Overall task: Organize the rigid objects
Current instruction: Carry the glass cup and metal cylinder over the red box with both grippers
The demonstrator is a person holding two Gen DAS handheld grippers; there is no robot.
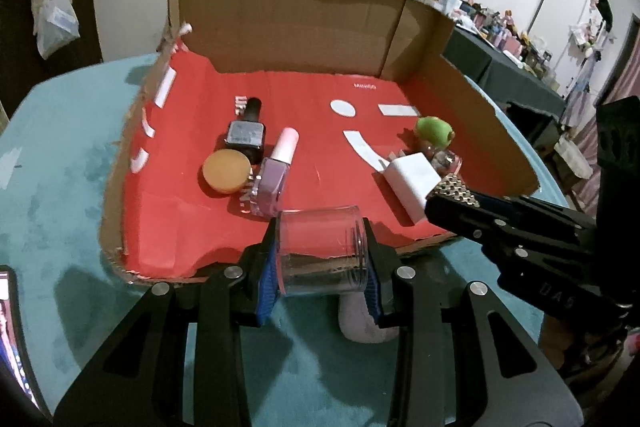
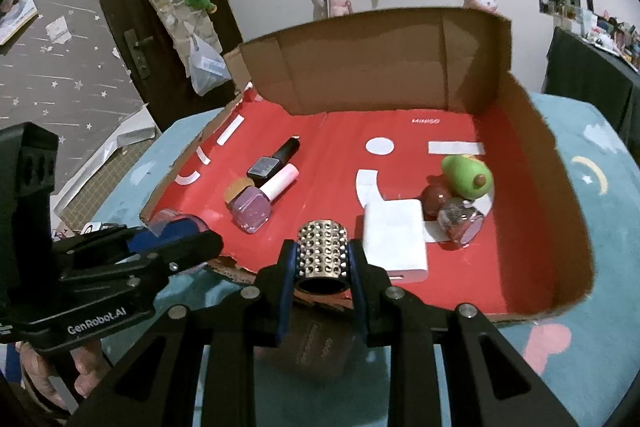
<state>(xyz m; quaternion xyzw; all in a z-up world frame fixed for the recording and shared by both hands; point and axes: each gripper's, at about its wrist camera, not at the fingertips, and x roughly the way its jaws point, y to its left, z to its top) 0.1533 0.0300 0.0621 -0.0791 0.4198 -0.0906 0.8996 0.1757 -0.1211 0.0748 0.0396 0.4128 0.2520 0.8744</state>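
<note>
Clear plastic fills the middle of the left wrist view: a small transparent jar (image 1: 322, 251) lies on its side between the blue pads (image 1: 267, 279) of the left gripper (image 1: 322, 267), which pinch it at both ends, so the jaws stand only partly closed around it. The jar hangs just over the near edge of a shallow cardboard tray (image 1: 492, 115) lined in red, which sits on a teal cloth (image 1: 60, 195). Inside the tray, at the left, lie a black nail-polish bottle (image 1: 246, 131), a lilac nail-polish bottle (image 1: 274, 175) and a round tan tin (image 1: 226, 171), close together. At the right are a white block (image 1: 412, 183) and a green avocado-shaped toy (image 1: 434, 131). The right gripper (image 1: 454, 189) reaches in from the right, carrying a studded metal cylinder (image 1: 454, 187) just beside the white block.

In the right wrist view, the studded metal cylinder (image 2: 323, 251) is clamped upright between the right gripper's (image 2: 323, 267) pads (image 2: 286, 291), the jaws drawn in tight on it, above the tray's (image 2: 560, 187) near edge and just left of the white block (image 2: 394, 239). Beyond the block lie the avocado toy (image 2: 466, 175) and two small dark rounded items I cannot identify. The left gripper (image 2: 176, 227) enters from the left with the jar (image 2: 176, 221), held in a hand (image 2: 60, 375) at the lower left.
</note>
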